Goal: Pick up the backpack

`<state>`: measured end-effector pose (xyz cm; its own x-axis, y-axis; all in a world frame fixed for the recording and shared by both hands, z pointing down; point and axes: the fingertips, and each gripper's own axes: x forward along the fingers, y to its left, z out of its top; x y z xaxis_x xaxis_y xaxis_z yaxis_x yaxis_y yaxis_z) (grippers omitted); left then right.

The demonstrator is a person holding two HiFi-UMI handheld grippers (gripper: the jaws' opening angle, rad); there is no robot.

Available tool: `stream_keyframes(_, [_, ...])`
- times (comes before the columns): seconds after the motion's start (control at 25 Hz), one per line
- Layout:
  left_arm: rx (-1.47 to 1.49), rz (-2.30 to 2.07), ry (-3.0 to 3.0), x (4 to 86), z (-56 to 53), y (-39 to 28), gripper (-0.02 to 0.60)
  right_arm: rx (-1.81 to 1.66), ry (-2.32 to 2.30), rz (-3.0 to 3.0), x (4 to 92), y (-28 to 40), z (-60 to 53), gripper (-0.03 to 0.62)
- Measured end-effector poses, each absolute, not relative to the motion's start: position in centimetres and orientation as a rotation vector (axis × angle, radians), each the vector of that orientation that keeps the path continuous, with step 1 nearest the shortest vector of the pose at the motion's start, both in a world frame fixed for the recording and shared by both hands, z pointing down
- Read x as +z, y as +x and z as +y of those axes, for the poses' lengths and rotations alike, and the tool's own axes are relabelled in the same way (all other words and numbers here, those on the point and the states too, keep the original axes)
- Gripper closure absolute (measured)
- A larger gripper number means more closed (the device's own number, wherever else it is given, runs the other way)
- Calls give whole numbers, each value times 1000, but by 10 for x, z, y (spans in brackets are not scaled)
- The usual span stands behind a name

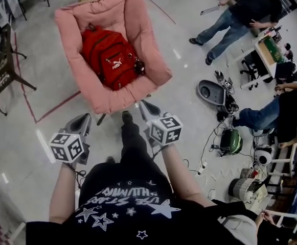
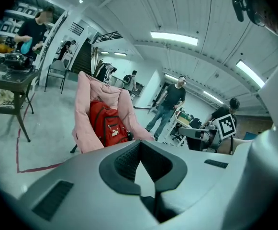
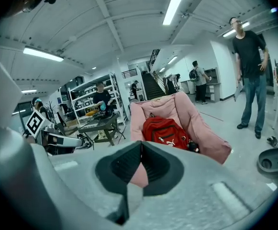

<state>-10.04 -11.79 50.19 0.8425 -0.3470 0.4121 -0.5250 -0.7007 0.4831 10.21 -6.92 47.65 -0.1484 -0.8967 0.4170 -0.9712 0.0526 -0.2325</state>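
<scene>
The jaws of the left gripper point(image 2: 139, 146) are pressed together with nothing between them. Its own view looks past their closed tips to the red backpack point(image 2: 109, 126) in the left middle of the frame. The jaws of the right gripper point(image 3: 139, 146) are likewise closed on nothing, and that view has the backpack just above the tips, a little right of centre. In the head view both grippers sit in the lower middle of the frame, side by side and apart, one on either side of the holder's legs point(image 1: 133, 147). They point up the frame toward the chair point(image 1: 151, 40). That pink padded chair fills the upper middle of the head view. The backpack lies in its seat, leaning on the back cushion, with its front pocket and white logo facing out. A stretch of bare floor point(image 1: 46, 80) lies between the jaws and the chair's near edge, so neither gripper touches the backpack or the chair. Other people are off to the right; one person point(image 1: 245, 9) stands in the upper right, well apart from the chair. As I judge it, the task is at the approach, with nothing yet grasped or lifted. What is left is to close the gap, open the jaws, take hold of a strap or the top handle, and raise the backpack clear of the seat.
</scene>
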Motion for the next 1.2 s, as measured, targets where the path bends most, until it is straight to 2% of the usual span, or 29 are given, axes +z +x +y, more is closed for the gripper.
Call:
stream_keyframes(0.24, [391, -718, 2365, 510, -166, -70, 575, 704, 1828, -2225, 489, 127, -141, 594])
stream_keyframes(0.68, [433, -795, 2276, 537, -256, 8, 575, 775, 1744, -2238, 517, 213, -262, 594])
stream_keyframes(1.2, [463, -934, 2165, 566, -350, 56, 573, 718, 1632, -2255, 537, 280, -382, 592])
